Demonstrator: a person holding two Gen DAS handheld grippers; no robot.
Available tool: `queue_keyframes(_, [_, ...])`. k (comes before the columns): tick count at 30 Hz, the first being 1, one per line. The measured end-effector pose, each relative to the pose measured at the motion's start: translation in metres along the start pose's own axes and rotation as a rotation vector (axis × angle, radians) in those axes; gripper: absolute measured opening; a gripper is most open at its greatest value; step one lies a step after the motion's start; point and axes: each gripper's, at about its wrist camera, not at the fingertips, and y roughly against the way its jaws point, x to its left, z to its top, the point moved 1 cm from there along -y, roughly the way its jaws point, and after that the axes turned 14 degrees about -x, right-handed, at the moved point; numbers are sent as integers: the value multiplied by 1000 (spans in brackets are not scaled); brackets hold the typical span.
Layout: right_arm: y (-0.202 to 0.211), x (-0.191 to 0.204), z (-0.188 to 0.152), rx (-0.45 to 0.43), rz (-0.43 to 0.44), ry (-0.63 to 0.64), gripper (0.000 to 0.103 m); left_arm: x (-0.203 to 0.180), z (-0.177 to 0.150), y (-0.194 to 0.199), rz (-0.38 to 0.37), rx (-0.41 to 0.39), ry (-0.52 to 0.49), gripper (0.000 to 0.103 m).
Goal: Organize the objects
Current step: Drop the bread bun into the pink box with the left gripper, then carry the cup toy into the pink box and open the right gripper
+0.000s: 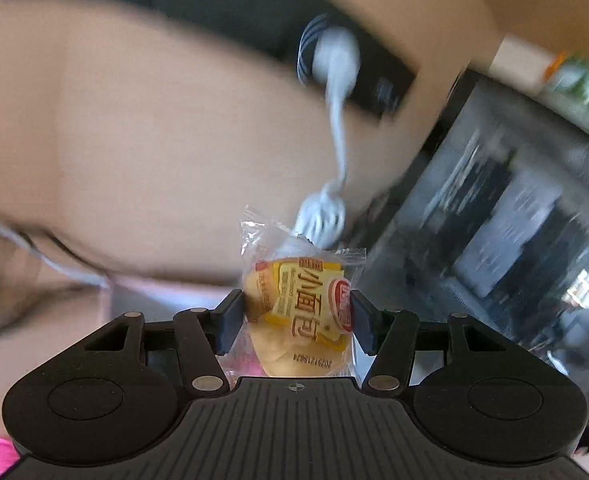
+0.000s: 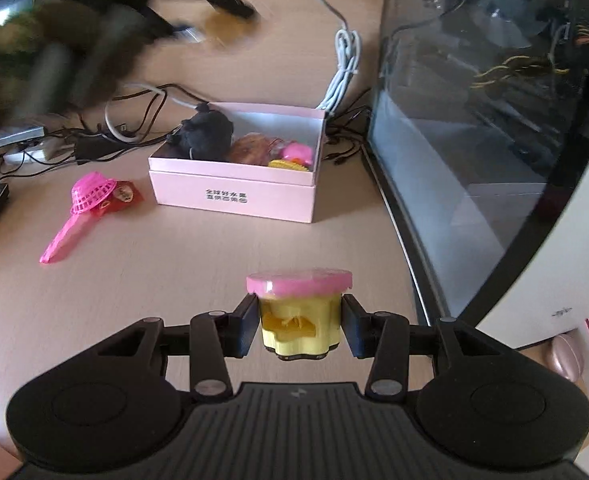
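Tools clamp goods: left tool (image 1: 296,320) bread packet (image 1: 300,312), right tool (image 2: 297,324) yellow cup (image 2: 300,316).

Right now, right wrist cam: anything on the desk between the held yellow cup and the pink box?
No. In the right wrist view, the desk is bare between the yellow cup and the pink box. The pink strainer lies off to the left.

1. Bread packet (image 1: 294,304) is showing clear, glossy, crinkly plastic wrap.
2. Pink box (image 2: 234,196) is looking like matt cardboard.
3. Strainer (image 2: 80,208) left of box is showing pink plastic mesh.
4. Desk (image 2: 174,272) is showing a smooth matt wood-look finish.
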Motion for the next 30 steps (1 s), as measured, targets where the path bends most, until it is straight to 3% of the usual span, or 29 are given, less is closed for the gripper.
queue_keyframes(4, [2,-2,-4,-3,-16,0,43,0,-37,-36,105,90,-118,59])
queue_keyframes(10, [-6,-9,-6,25,7,29,44,16,-44,-8,96,77,-36,59])
queue_keyframes(11, [-8,-9,-7,36,16,44,48,20,-42,4,99,78,-23,59])
queue_keyframes(12, [-9,-8,-9,48,27,62,61,25,-43,15,102,79,-10,59])
queue_keyframes(14, [-12,-7,-16,60,34,98,73,30,-47,38,108,84,9,59])
queue_keyframes(15, [-16,-7,-20,75,31,117,73,35,-51,51,109,89,17,59])
queue_keyframes(19, [-32,-6,-29,109,6,131,73,47,-76,96,139,131,51,59])
queue_keyframes(25, [-57,-5,-28,87,-43,144,74,50,-122,142,163,246,46,59])
queue_keyframes(26, [-61,-4,-27,95,-45,161,70,51,-127,147,166,256,53,59])
queue_keyframes(27, [-64,-4,-26,111,-34,177,55,52,-131,152,170,260,64,59])
queue_keyframes(30, [-65,-1,-16,112,4,194,55,57,-138,165,185,255,97,59])
